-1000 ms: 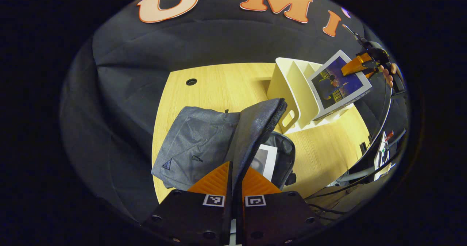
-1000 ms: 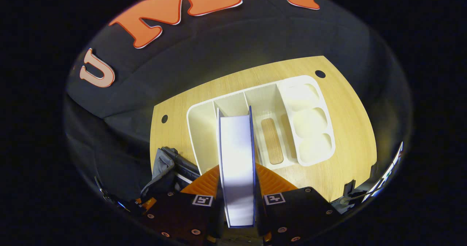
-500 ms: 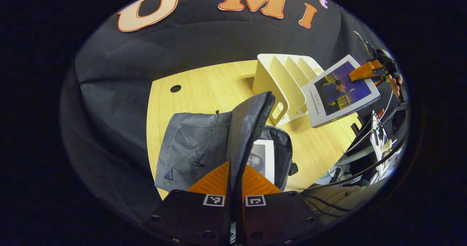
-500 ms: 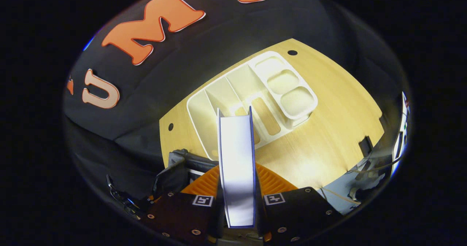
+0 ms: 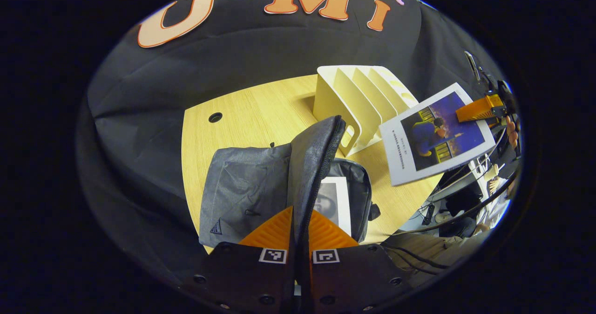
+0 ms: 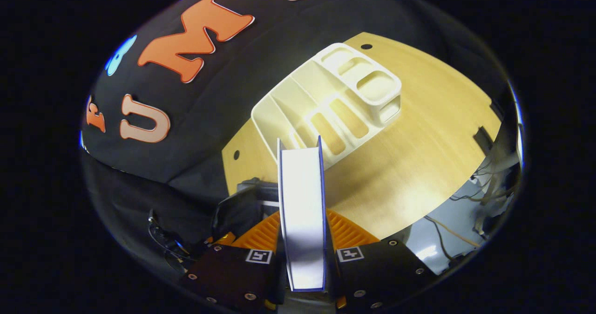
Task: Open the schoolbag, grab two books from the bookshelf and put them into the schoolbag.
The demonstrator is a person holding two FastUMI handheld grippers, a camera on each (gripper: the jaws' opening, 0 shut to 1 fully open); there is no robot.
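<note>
Now right gripper point(image 6: 301, 232) jaws clamp book point(image 6: 301, 211); left gripper point(image 5: 300, 228) jaws pinch schoolbag point(image 5: 247, 188) flap.

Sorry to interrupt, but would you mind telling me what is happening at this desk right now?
A person is packing a grey schoolbag with a gripper in each hand. The left gripper is shut on the bag's flap, holding it open; one book already lies inside. The right gripper is shut on a second book, held in the air beside the white bookshelf.
</note>
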